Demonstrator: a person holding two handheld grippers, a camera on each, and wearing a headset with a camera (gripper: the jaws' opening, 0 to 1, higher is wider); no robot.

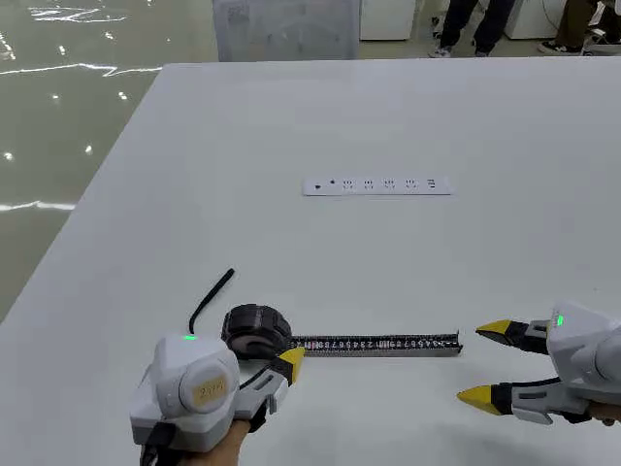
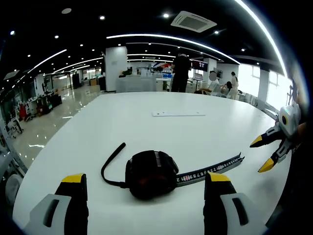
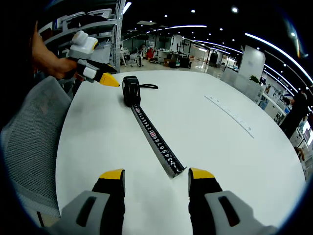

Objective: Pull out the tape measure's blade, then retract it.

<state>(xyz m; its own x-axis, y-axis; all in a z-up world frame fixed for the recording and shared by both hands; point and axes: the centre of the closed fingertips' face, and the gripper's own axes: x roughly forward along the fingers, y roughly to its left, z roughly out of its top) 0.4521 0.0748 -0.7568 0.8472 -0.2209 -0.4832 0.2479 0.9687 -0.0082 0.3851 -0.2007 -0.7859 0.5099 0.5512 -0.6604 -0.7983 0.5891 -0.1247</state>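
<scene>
Closest to the person, at 7 o'clock in the head view, the left gripper [image 2: 144, 178] is wide open and holds nothing. Its two yellow-tipped jaws stand on either side of the tape measure case [image 1: 257, 330], which sits on the white table [image 1: 291, 116] just in front of them. The case is black, round and chunky, with a hard shell that may be a little rubbery. It looks fairly heavy for a small thing, so it should not tip, but the table is smooth and the case could slide when the blade is tugged. Its two flat sides look like the best place to squeeze it. From the case, the blade [image 1: 378, 344] runs flat along the table toward 3 o'clock. It is a thin dark strip with small pale numbers. I think it is springy metal: stiff when short, bendy when long, and quick to snap back. Its tip [image 1: 456, 342] looks like the best spot to pinch. The right gripper [image 1: 485, 362], at 4 o'clock in the head view, is open too and holds nothing. Its jaws point at the tip, near it but not touching. A soft black strap [image 1: 209, 296] trails from the case toward 11 o'clock. Farther off, at 12 o'clock from the blade, lies a long white power strip [image 1: 376, 185], well apart. Beyond the table edge is a shiny floor [image 1: 58, 97].
</scene>
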